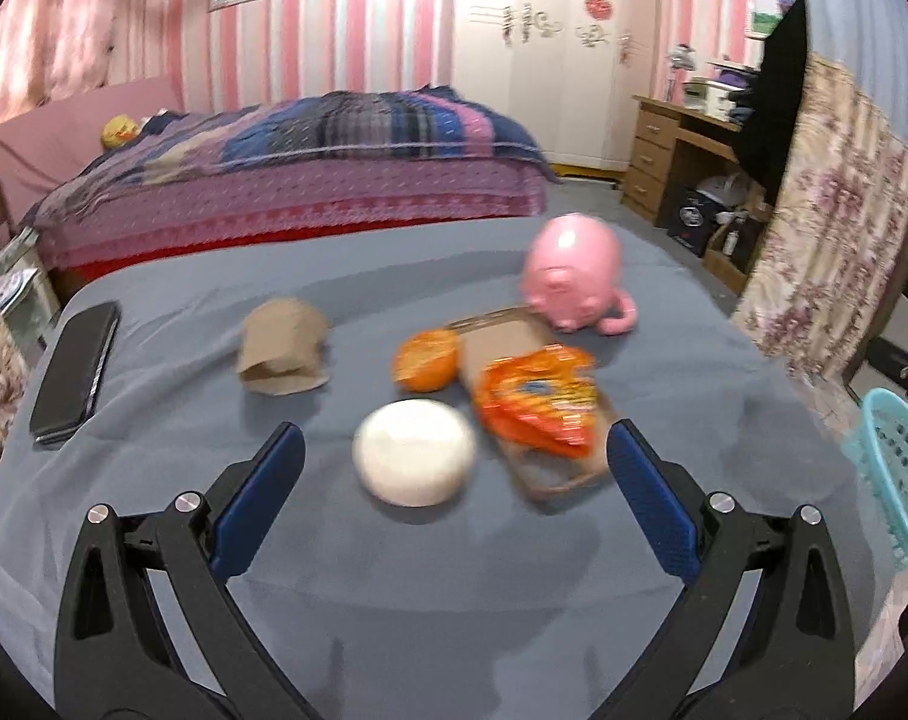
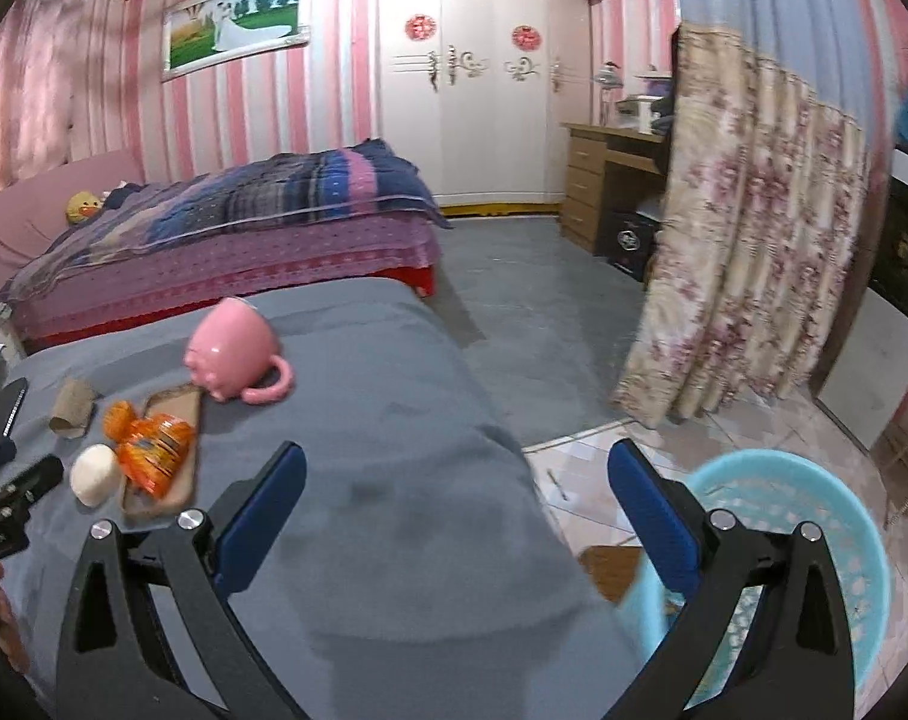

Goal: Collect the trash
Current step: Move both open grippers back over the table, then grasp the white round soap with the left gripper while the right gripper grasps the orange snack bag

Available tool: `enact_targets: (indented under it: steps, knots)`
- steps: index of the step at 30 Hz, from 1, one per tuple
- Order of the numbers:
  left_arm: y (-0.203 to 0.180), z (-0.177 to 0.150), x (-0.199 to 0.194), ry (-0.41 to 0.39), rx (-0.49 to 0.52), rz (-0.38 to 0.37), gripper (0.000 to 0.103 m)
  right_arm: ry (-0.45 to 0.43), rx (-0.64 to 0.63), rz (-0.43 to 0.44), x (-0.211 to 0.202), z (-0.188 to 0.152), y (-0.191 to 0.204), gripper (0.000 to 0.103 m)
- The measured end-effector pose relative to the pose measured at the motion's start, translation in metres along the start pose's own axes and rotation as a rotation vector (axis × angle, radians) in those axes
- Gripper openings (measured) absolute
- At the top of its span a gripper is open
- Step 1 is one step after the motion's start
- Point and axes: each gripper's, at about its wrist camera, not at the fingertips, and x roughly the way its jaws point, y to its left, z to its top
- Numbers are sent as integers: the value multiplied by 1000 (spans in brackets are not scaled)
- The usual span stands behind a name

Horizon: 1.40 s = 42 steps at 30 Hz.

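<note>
Left wrist view: the left gripper [image 1: 454,450] hangs over a table draped in grey cloth [image 1: 153,480], its blue-padded fingers [image 1: 261,498] spread wide and holding nothing. Just ahead, in line with the gap between them but untouched, lies a white ball of crumpled paper [image 1: 414,451]. Beyond it to the right, an orange snack wrapper [image 1: 538,399] rests on a flat brown board [image 1: 514,348], with an orange fruit [image 1: 425,360] touching the board's left edge. Farther left sits a crushed cardboard tube [image 1: 282,348], and a black phone [image 1: 75,369] lies near the table's left edge. A pink pig-shaped mug [image 1: 574,273] lies tipped behind the board.

Right wrist view: the right gripper [image 2: 457,474] is likewise released and empty, above the cloth's right side. A turquoise basket [image 2: 814,528] stands on the floor beside the table, behind the right finger.
</note>
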Motion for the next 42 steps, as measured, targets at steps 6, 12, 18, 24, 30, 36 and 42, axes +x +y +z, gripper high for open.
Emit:
enact_targets:
  steps: [6, 12, 18, 24, 30, 36, 42]
  knots:
    - [41, -7, 17, 44, -44, 27, 97, 14, -8, 3, 19, -8, 21, 98]
    - [52, -15, 40, 104, -70, 17, 97, 42, -47, -28, 32, -19, 22, 98]
    - [33, -12, 60, 155, -25, 8, 97, 62, -33, -35, 39, -21, 17, 98]
    - [27, -10, 79, 217, -30, -6, 90, 74, -54, -35, 42, -25, 22, 98]
    - [28, -10, 74, 191, -49, -57, 60, 79, -80, -2, 42, -28, 36, 98]
    - [38, -5, 47, 129, 27, 38, 60, 86, -117, 104, 40, -32, 75, 98]
    - [78, 0, 28, 98, -21, 100, 60, 99, -182, 217, 44, -29, 131, 82]
